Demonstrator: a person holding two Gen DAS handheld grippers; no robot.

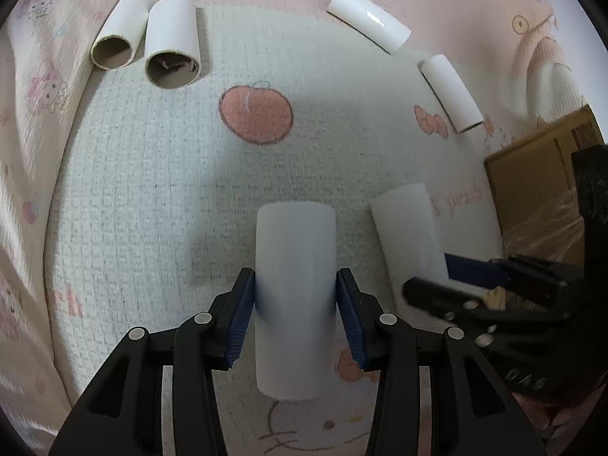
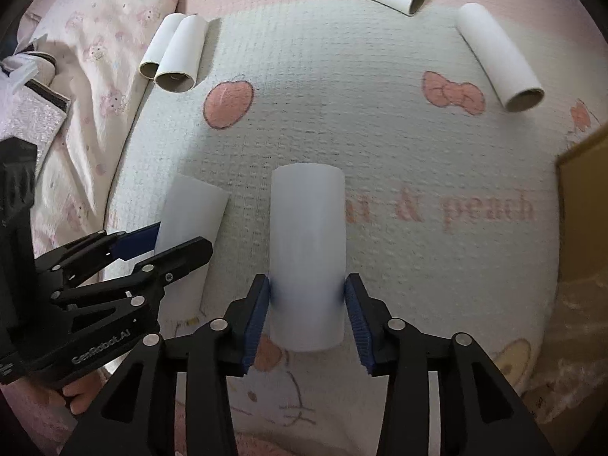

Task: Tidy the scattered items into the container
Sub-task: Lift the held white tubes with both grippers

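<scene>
Several white paper tubes lie on a cream mat (image 1: 152, 174) printed with peaches. In the left wrist view my left gripper (image 1: 295, 304) is shut on one white tube (image 1: 295, 250), with both blue pads against its sides. Beside it, my right gripper (image 1: 425, 275) clamps a second tube (image 1: 402, 228). The right wrist view shows that gripper (image 2: 307, 300) with its pads touching both sides of its tube (image 2: 307, 235), and the left gripper (image 2: 184, 236) with its tube (image 2: 190, 209) on the left. A brown cardboard box (image 1: 539, 190) stands to the right.
Two tubes with open brown ends (image 1: 173, 38) lie side by side at the mat's far left. Two more white tubes (image 1: 368, 19) (image 1: 450, 93) lie at the far right. The box edge (image 2: 585, 205) rises at the right, with crinkled plastic below it. A rumpled pink blanket (image 2: 95, 57) lies left.
</scene>
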